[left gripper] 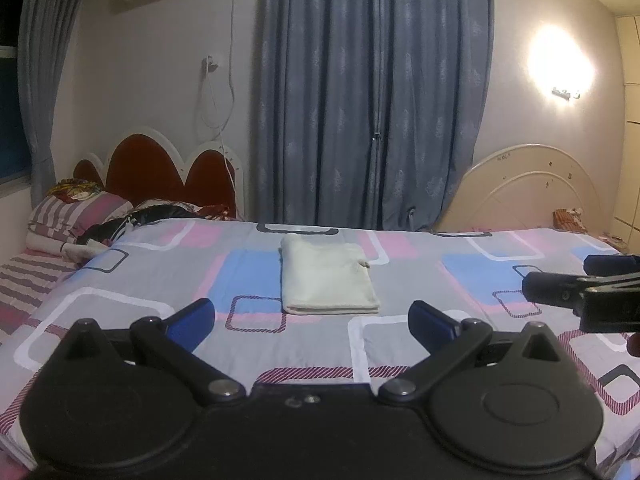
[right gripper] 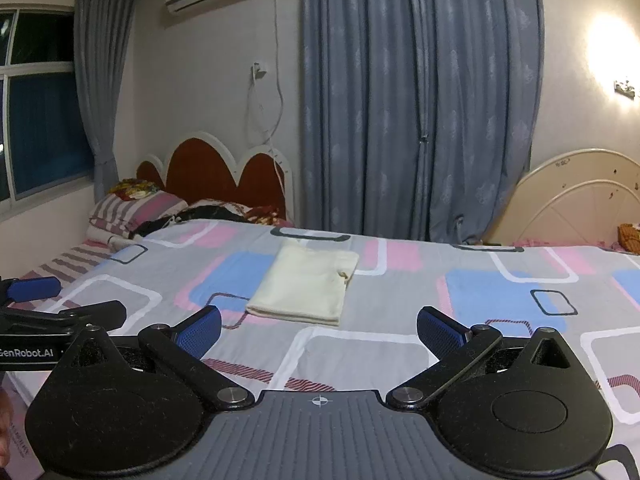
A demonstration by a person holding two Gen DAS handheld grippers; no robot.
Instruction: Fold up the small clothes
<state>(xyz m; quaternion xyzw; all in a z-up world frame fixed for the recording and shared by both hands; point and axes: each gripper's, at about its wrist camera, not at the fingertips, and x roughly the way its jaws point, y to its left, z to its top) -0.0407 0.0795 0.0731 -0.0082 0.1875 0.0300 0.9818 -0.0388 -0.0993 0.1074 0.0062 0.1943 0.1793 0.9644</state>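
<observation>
A cream garment (left gripper: pixel 328 276), folded into a flat rectangle, is seen lying on the patterned bedsheet (left gripper: pixel 400 280) just above the centre of the left wrist frame, with its layered edges turned toward the camera. In the right wrist view the same garment (right gripper: pixel 306 286) is placed slightly left of centre. The left gripper (left gripper: pixel 312 322) is held above the sheet in the lower part of its frame, its blue-padded fingers (left gripper: pixel 192 322) spread wide apart, nothing gripped between them, the garment lying beyond the tips. The right gripper (right gripper: pixel 319 330) is likewise held wide apart and empty, short of the garment. Blue curtains (left gripper: pixel 372 92) are hung across the upper centre, and a red scalloped headboard (left gripper: pixel 160 168) is seen at the left.
</observation>
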